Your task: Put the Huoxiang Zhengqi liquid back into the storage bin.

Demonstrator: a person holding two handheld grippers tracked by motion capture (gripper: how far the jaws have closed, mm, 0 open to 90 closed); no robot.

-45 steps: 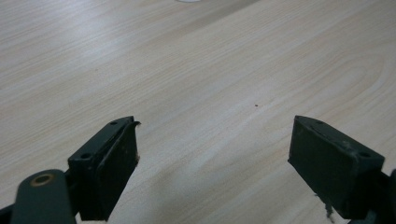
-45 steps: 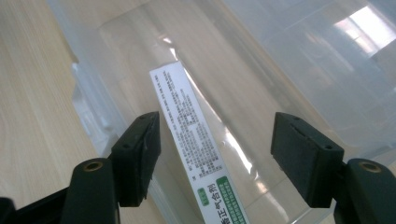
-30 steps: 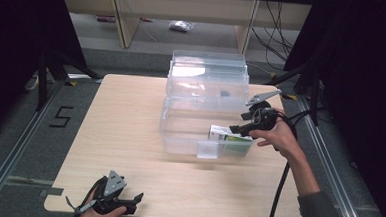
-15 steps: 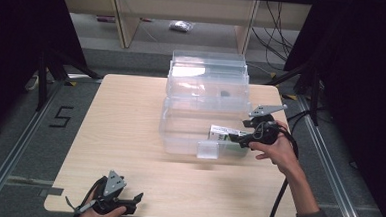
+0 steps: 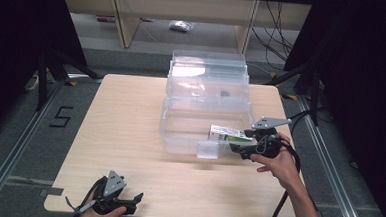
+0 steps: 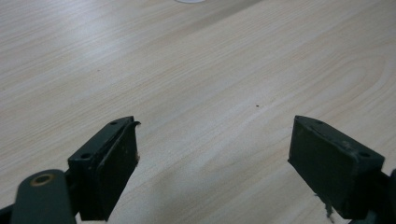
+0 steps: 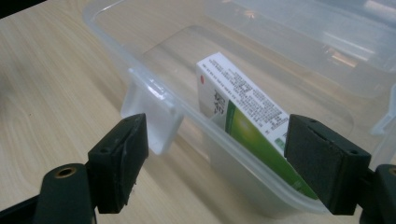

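A clear plastic bin (image 5: 179,133) stands open in the middle of the table, its lid tipped back behind it. Inside, a white and green box (image 5: 228,134) (image 7: 247,119) leans against the near right wall. My right gripper (image 5: 240,141) (image 7: 219,135) hovers just outside that wall, by the bin's latch tab (image 7: 152,116). Its jaws have just been opening and now stand open, gripping nothing; the box lies beyond them behind the wall. My left gripper (image 5: 137,203) (image 6: 215,130) rests near the table's front left edge, open over bare wood.
The light wooden table (image 5: 125,120) has free room left of and in front of the bin. Metal rails run along the floor on both sides. Shelving and a small packet (image 5: 179,25) lie on the floor behind the table.
My right gripper has drawn back toward the near edge and dropped a little, away from the box, which stays in the bin. The left gripper has not moved.
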